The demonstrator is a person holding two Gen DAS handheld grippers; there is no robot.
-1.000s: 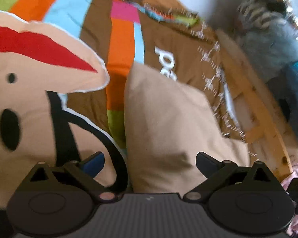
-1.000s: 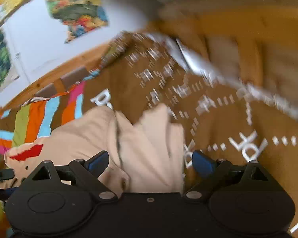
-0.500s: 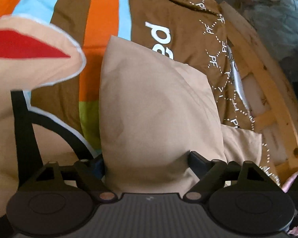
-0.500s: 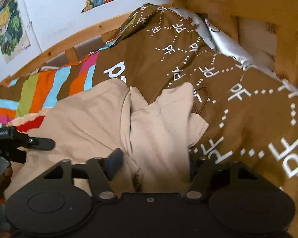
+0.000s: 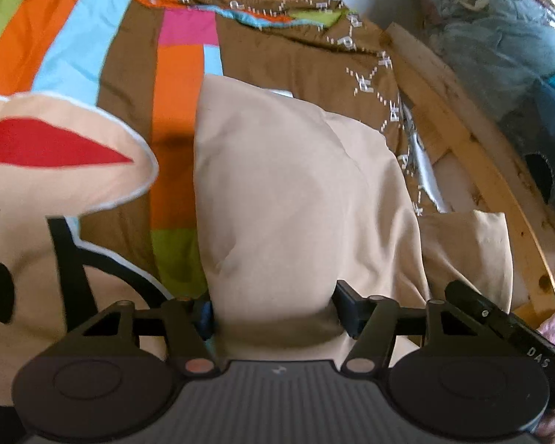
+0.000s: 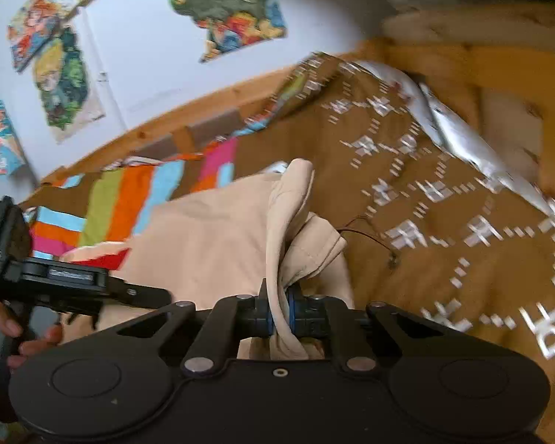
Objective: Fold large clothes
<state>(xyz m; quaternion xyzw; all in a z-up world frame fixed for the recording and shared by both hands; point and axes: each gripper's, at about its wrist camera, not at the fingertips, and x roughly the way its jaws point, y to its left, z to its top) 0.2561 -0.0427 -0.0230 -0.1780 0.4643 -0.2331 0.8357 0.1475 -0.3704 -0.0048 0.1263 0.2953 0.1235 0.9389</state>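
Left wrist view: a beige garment (image 5: 288, 192) is seen lying on a bed, spread over a brown patterned duvet (image 5: 296, 63) with coloured stripes, close to the wooden bed frame (image 5: 473, 155) at the bed's right edge. A thick bunch of its near hem is gathered between the jaws of the left gripper (image 5: 273, 312). The jaws are closing on it; the cloth fills the gap and both pads appear to be touching it already. The gripper is pitched downward toward the bed. A plush cushion with a red patch (image 5: 55, 148) is seen at the left, beside the garment. Part of the other tool's black body shows at the lower right.

Right wrist view: the right gripper (image 6: 281, 318) is clenched tight on a narrow fold of the same beige garment (image 6: 211, 244), the cloth pinched between the blue pads and rising in a ridge ahead of them. The tool is tilted down and rolled somewhat. The left tool (image 6: 55, 277) and a hand (image 6: 26, 336) on its handle are seen at the left edge. Posters (image 6: 225, 3) hang on the wall behind the bed.

The fabric is judged soft, light and limp: it will drape and wrinkle, and thin layers may slip from a loose pinch. A hold at the hem corners, several layers together, is judged best for lifting and folding evenly.
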